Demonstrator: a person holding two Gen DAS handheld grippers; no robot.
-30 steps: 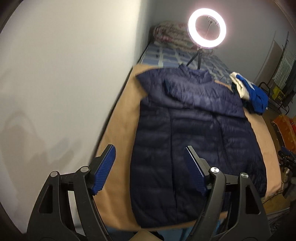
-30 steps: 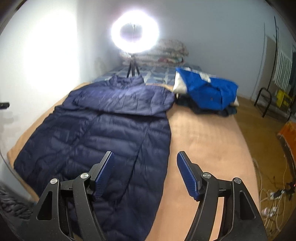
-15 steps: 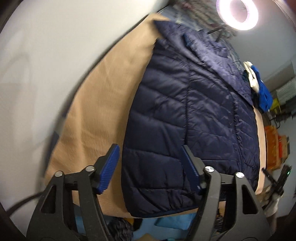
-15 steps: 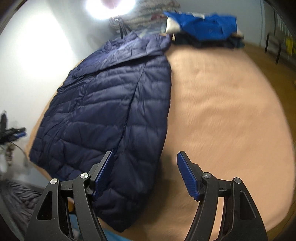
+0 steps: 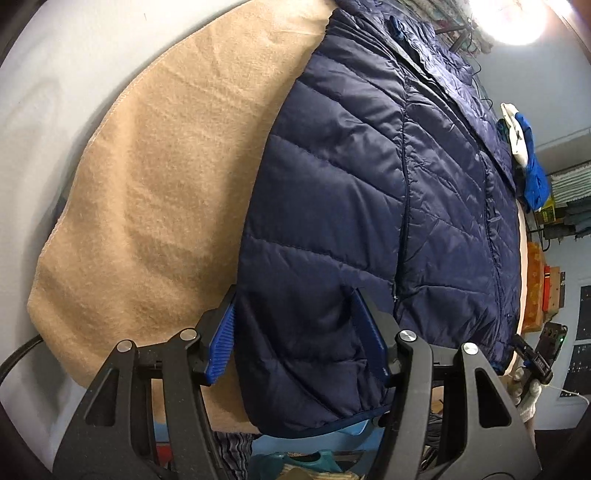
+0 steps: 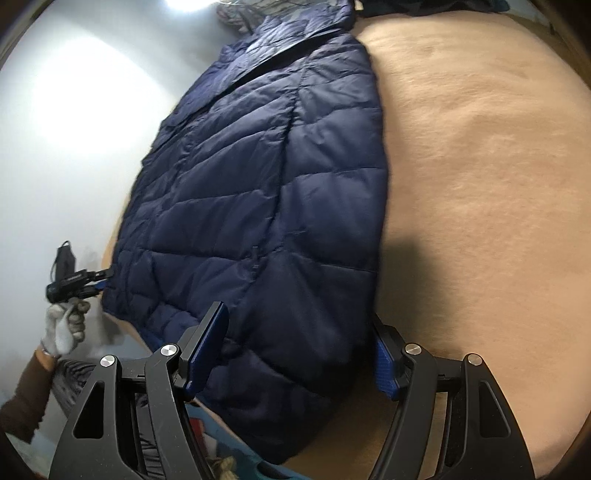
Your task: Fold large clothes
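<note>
A navy quilted puffer jacket lies flat on a tan blanket, its hem towards me. My left gripper points steeply down over the hem's left corner. Its jaws are closing, with that corner between the blue pads, which do not pinch it. In the right wrist view the jacket fills the middle. My right gripper straddles the hem's right corner, open, with fabric between its fingers. Each view shows the other gripper at the opposite corner, held by a gloved hand.
A white wall borders the bed beyond the jacket. A bright ring light stands past the collar. Blue and white clothes are piled at the far side. Bare blanket stretches right of the jacket. An orange object lies off the bed.
Both grippers have dropped and tilted down from above the bed onto the jacket's hem corners. The left jaws have narrowed; the right jaws keep their width.
</note>
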